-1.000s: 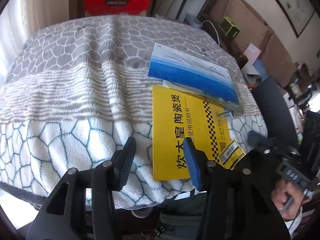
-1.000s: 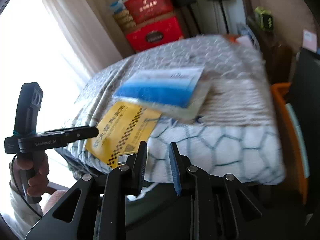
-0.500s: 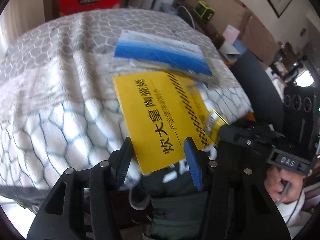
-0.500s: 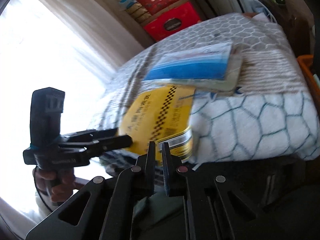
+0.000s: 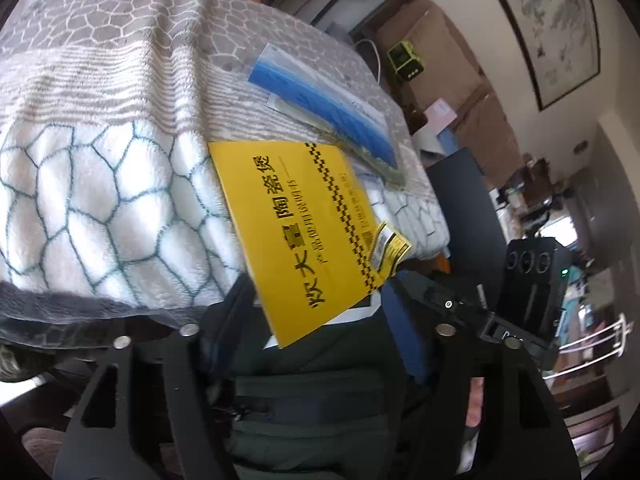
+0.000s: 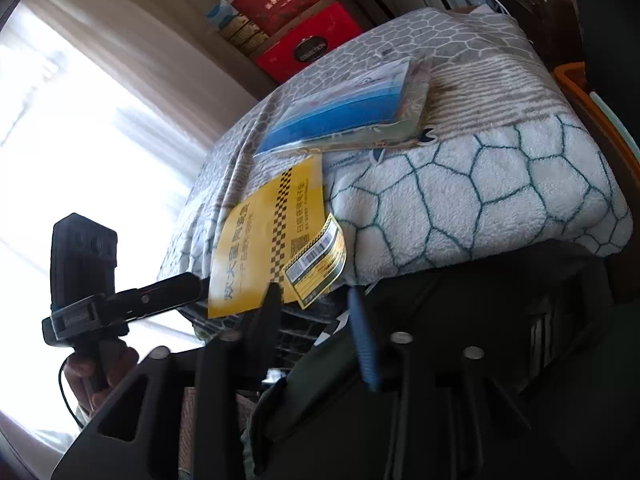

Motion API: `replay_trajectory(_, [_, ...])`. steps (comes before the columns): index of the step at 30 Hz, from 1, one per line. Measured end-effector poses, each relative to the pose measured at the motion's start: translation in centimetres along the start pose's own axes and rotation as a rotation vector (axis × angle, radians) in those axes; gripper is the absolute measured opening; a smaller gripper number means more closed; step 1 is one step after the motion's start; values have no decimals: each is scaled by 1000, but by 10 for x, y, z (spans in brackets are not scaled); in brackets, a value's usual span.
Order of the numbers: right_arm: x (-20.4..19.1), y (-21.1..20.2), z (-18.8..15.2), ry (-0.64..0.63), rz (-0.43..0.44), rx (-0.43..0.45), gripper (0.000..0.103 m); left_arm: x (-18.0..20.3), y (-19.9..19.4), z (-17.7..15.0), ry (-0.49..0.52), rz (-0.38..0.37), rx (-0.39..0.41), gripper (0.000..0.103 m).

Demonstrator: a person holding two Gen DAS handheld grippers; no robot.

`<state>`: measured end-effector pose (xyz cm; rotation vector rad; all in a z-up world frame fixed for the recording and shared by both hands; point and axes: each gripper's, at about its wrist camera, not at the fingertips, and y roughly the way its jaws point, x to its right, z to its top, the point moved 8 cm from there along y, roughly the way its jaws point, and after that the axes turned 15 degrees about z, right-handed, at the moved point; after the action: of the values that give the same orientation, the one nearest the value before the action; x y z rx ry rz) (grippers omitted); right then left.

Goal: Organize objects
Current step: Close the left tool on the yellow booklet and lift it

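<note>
A yellow booklet (image 5: 296, 224) with black print lies on the blanket-covered table (image 5: 100, 160), and its near corner hangs over the front edge. Behind it rests a blue booklet in a clear sleeve (image 5: 324, 116). My left gripper (image 5: 320, 320) straddles the overhanging corner. Its jaws are opening and the pads are clear of the paper. In the right wrist view my right gripper (image 6: 316, 312) sits just below the yellow booklet's (image 6: 272, 240) stickered corner, with its jaws opening and nothing pressed between them. The left gripper (image 6: 196, 286) reaches in from the left, at the booklet's edge.
Red boxes (image 6: 308, 48) are stacked beyond the table's far side, by a bright curtained window (image 6: 60, 120). A dark chair (image 5: 464, 200) and a small green device (image 5: 406, 60) stand to the right. An orange rim (image 6: 592, 92) borders the table. Dark bags (image 5: 312, 400) sit below the front edge.
The yellow booklet has slid toward the front edge and now overhangs it. My right gripper closed near its corner, then opened. My left jaws have widened and come closer to the booklet.
</note>
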<state>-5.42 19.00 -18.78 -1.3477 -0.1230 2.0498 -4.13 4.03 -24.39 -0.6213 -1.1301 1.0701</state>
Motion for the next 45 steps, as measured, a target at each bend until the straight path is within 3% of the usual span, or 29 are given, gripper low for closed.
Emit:
replay_trajectory(3, [3,3,7,18,11,20,45,2,1,2,0,0,15,69])
replay_trajectory(6, [-3,12,10,-33,-57,-7,45,3,2,4,-9,6,35,69])
replay_trajectory(10, [-5,14,5,-55,-41,-7,21,22,2,-4,72,-15,39,67])
replay_trajectory(11, [-4,12,5,-45,-22,-2,11,27,0,-6,102,-10,51,66])
replay_trajectory(14, [0,11,4,-38,-14,2,10,33,-4,-5,122,2,86,66])
replay_trajectory(19, [-4,10,3,-56,-10,-3,8,18,-4,8,18,-3,88,67])
replay_trajectory(28, [-29,19,-7,-100,37,-56,7,-11,-29,38,-185,-63,248,75])
replay_trajectory(33, [-38,30,-14,-108,78,-78,7,1,-18,36,-175,-112,225,75])
replay_trajectory(39, [-42,35,-17,-124,86,-102,7,1,-13,36,-164,-41,257,57])
replay_trajectory(42, [-45,34,-19,-136,88,-108,8,-3,-10,37,-159,3,274,38])
replay_trajectory(44, [-43,32,-17,-138,86,-106,8,-5,-2,35,-137,42,261,9])
replay_trajectory(45, [-42,30,-15,-137,82,-98,8,-6,1,34,-133,47,250,9])
